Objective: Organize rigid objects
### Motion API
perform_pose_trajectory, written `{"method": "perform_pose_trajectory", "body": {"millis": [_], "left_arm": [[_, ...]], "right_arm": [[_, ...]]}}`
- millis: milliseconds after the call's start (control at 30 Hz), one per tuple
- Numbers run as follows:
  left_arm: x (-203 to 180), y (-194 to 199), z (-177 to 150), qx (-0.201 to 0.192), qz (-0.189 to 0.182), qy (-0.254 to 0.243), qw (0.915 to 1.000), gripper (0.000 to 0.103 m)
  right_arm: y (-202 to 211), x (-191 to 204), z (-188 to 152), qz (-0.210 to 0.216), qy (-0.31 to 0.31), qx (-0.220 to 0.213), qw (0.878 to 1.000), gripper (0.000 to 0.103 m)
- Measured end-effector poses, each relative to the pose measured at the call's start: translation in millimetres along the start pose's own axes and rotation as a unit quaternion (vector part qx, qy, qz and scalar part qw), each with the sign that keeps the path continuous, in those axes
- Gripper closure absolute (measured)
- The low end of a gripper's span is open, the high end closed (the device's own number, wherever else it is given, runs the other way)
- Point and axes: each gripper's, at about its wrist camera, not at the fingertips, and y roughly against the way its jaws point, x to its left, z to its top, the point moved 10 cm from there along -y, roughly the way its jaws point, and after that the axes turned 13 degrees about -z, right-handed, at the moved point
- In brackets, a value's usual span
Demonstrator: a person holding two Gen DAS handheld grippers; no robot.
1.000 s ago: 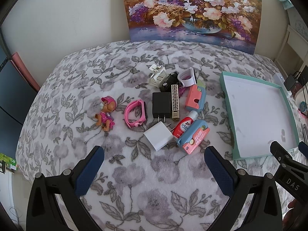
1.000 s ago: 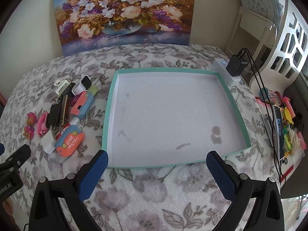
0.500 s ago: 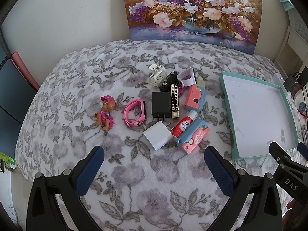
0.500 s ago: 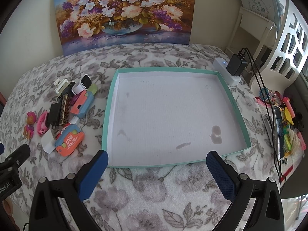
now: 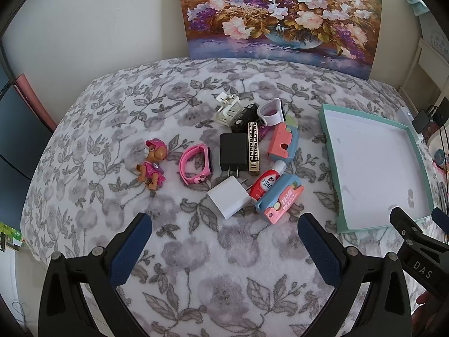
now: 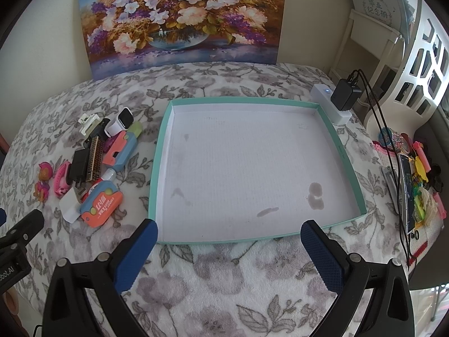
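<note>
Small rigid objects lie in a cluster on the floral blanket: a pink toy pup (image 5: pixel 151 164), a pink watch band (image 5: pixel 195 164), a black charger (image 5: pixel 232 151), a white charger (image 5: pixel 228 196), a gold patterned bar (image 5: pixel 253 151), a red tube (image 5: pixel 263 184) and two blue-pink cases (image 5: pixel 280 198) (image 5: pixel 283 144). The cluster also shows at the left of the right wrist view (image 6: pixel 95 165). A teal-rimmed white tray (image 6: pixel 161 140) lies to their right, with nothing in it. My left gripper (image 5: pixel 224 233) is open and empty in front of the cluster. My right gripper (image 6: pixel 228 237) is open and empty at the tray's near edge.
A flower painting (image 6: pixel 182 16) leans on the wall behind the bed. A white power strip with a black plug (image 6: pixel 341 98) sits at the tray's far right corner, with cables running down. Colourful clutter (image 6: pixel 415 185) lines the right edge.
The view from the left gripper has shifted slightly; both grippers stay open and no object has moved.
</note>
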Motion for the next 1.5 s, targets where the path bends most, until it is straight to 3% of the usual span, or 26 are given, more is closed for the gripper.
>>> {"method": "perform_pose_trajectory", "body": {"millis": [867,1000,1133,1300,1500], "left_arm": [[0,0,0,0.002,-0.002,0.004,1.0000,0.000],[3,9,11,-0.002,-0.019,0.023,0.9996,0.000],[18,25,28,-0.018,-0.026,0.030,0.9991,0.000],[59,32,41,-0.021,0.001,0.040,0.9990,0.000],[116,17,33,-0.002,0.008,0.087,0.9961,0.000]], "right_arm": [[2,0,-1,0.002,-0.007,0.000,1.000,0.000],[13,2,6,0.020,-0.017,0.004,1.000,0.000],[48,16,36,0.041,-0.005,-0.030,0.999,0.000],[75,50,67,0.069,0.015,-0.057,0.996,0.000],[54,115,68,0.093,0.065,-0.031,0.993,0.000]]}}
